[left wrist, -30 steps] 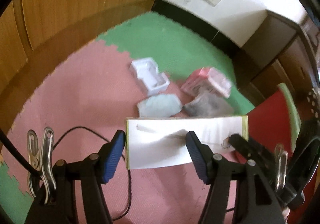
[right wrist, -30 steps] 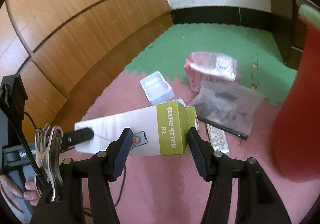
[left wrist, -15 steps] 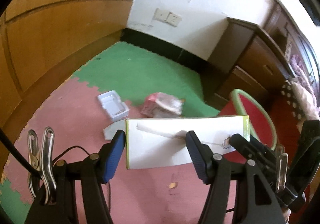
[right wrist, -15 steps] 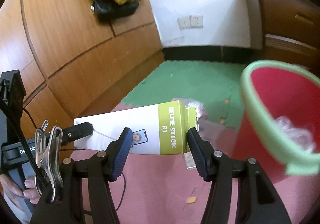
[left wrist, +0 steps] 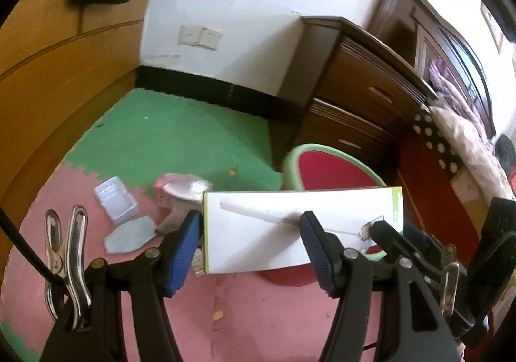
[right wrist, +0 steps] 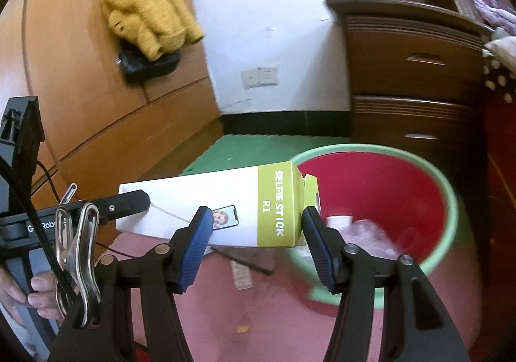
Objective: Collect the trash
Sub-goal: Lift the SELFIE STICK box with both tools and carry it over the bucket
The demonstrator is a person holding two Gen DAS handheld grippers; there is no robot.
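A long white selfie stick box with a green end is held by both grippers, one at each end. My left gripper is shut on its white end. My right gripper is shut on its green end, next to the rim of a red bin with a green rim. The bin holds some crumpled plastic. On the floor lie a white tray, a pink packet and a pale flat packet.
A dark wooden drawer chest stands behind the bin. A wooden wardrobe with a yellow garment is on the left. Pink and green foam mats cover the floor. A bed with bedding is at the right.
Both grippers have lifted the box and carried it right toward the bin. The bin's inside has come into full view in the right wrist view. The floor trash has dropped back to the left.
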